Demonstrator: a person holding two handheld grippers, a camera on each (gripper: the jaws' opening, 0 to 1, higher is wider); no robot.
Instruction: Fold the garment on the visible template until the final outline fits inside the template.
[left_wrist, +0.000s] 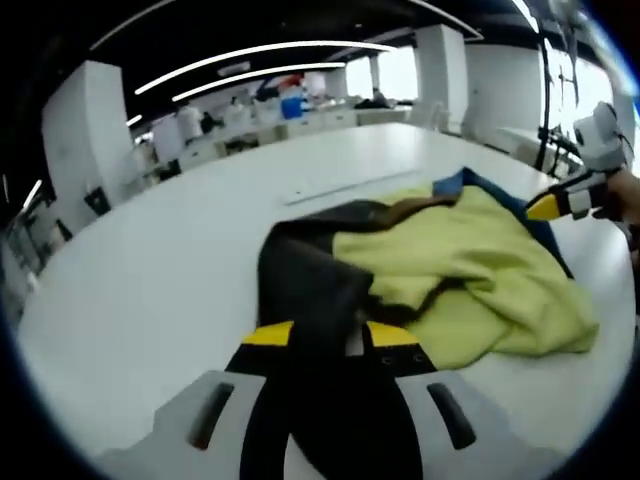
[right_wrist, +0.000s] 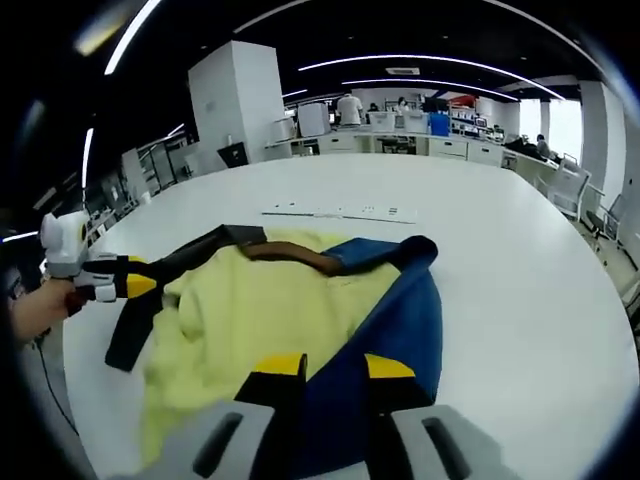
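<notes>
Left gripper view: left claw (left_wrist: 328, 335) clenched on the dark grey part of the garment (left_wrist: 440, 270), cloth pinched between the yellow-tipped jaws and running up out of them. Garment crumpled in a heap on the white bench (left_wrist: 150, 270), dark grey at the left, pale yellow over the middle and right, a brown strip and a blue edge at the far side. Thin pale strip (left_wrist: 340, 187) flat on the bench just beyond the heap. Right claw (left_wrist: 560, 203) at the right edge of this view, yellow tip at the blue edge of the cloth. Right gripper view: left claw (right_wrist: 128, 284) in from the left, held by a hand (right_wrist: 35, 308), its tip on a dark grey flap of the garment (right_wrist: 260, 310). Yellow cloth spread across the middle, brown strip on top, blue part to the right. Right claw (right_wrist: 325, 370) clamped on the blue cloth, which passed between the two jaws. Same pale strip (right_wrist: 340, 212) beyond the garment. White bench (right_wrist: 520, 270) bare to the right. No template outline made out on the bench in either view.
</notes>
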